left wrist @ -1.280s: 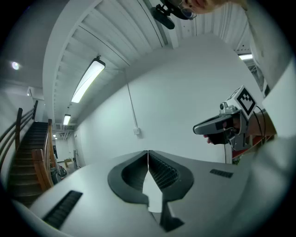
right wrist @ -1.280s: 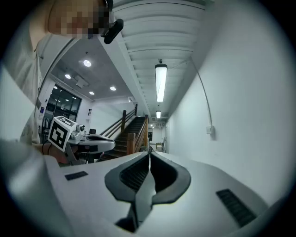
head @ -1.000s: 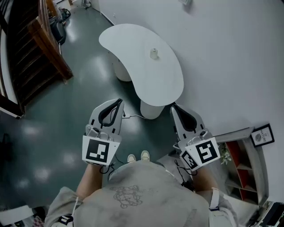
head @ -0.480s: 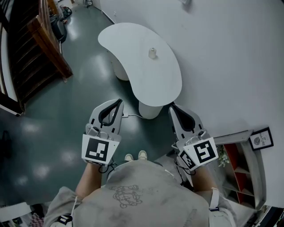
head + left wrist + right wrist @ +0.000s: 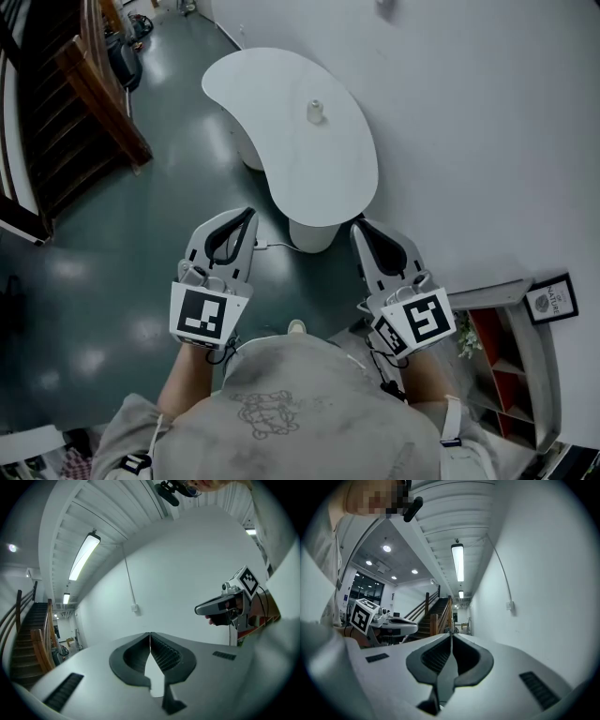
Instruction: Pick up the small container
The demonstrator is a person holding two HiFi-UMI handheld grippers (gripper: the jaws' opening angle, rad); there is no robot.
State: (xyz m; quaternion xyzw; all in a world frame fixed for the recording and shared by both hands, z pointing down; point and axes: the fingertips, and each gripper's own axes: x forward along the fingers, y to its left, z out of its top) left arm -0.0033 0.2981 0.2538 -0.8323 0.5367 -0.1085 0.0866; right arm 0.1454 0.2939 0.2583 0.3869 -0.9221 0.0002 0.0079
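Out in front of the torso, I hold the left gripper (image 5: pixel 246 214) and the right gripper (image 5: pixel 359 228) side by side, pointing level at the white table (image 5: pixel 330 178) — both pairs of jaws pressed together on nothing. Only bare tabletop lies ahead of them. The small container (image 5: pixel 315 112) — a pale, upright little pot — stands alone toward the table's far end, well apart from both grippers, near the wall (image 5: pixel 469 112).

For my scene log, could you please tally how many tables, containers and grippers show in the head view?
Table: 1
Container: 1
Grippers: 2, the left gripper and the right gripper
Total: 4
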